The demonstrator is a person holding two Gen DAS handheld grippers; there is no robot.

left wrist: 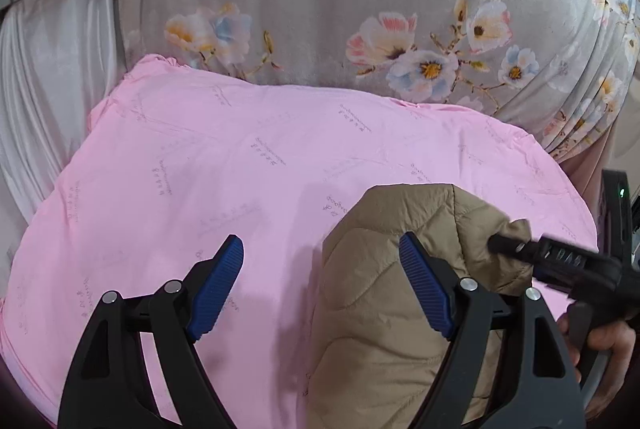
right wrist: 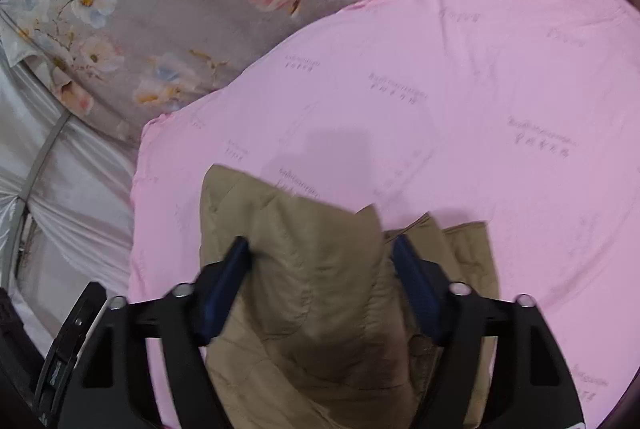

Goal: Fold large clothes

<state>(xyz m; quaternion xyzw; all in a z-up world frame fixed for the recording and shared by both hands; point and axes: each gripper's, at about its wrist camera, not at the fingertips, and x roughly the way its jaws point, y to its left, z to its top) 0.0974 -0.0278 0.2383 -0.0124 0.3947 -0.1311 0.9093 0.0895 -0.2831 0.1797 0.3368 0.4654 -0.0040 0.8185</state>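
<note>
Tan jacket (left wrist: 384, 309) lying on pink sheet (left wrist: 240, 169). Left gripper (left wrist: 320, 281) fingers standing wide apart, holding nothing. Right view only: right gripper (right wrist: 320, 281) fingers sitting either side of jacket fold; squeezing or not, can't tell.

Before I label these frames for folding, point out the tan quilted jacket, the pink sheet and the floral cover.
tan quilted jacket (right wrist: 312, 269): right wrist view, folded quilted top.
pink sheet (left wrist: 240, 165): left wrist view, bare middle.
floral cover (left wrist: 320, 9): left wrist view, grey area between flowers.
</note>
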